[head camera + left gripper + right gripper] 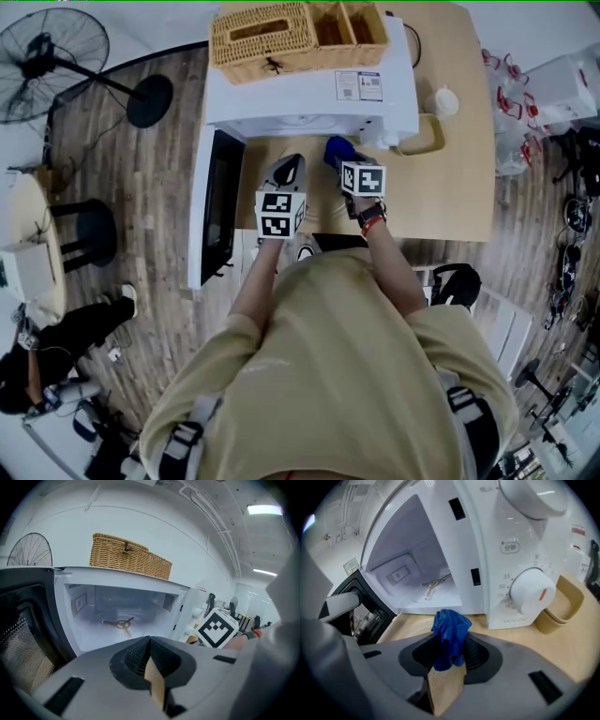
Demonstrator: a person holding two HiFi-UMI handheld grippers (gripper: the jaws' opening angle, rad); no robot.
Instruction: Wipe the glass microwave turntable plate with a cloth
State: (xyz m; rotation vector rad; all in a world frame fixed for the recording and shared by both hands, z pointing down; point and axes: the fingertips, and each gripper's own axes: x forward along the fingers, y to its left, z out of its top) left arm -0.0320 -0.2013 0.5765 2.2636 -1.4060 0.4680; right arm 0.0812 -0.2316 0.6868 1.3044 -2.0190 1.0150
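Light wooden table (450, 187) carries the white microwave oven (309, 103), door swung open to its left.

Cavity shows only the bare roller ring (119, 623), so the clear round glass turntable plate (410, 624) is out. It lies flat on the table just in front of the opening, below the R tool.

L gripper (149, 643): jaws pressed together, nothing btwn them. It hangs in front of the cavity.

R gripper (451, 644): clamped on a bunched blue microfibre cloth (450, 627), w/ a tuft sticking out past the tips.

Step in hand, imo: get the cloth onto the glass.
- Lower R so the tuft lands first, not the jaw tips.
- Wipe centre → rim in circles, light pressure.
- Glass prob slides on wood, so pin the rim w/ L.
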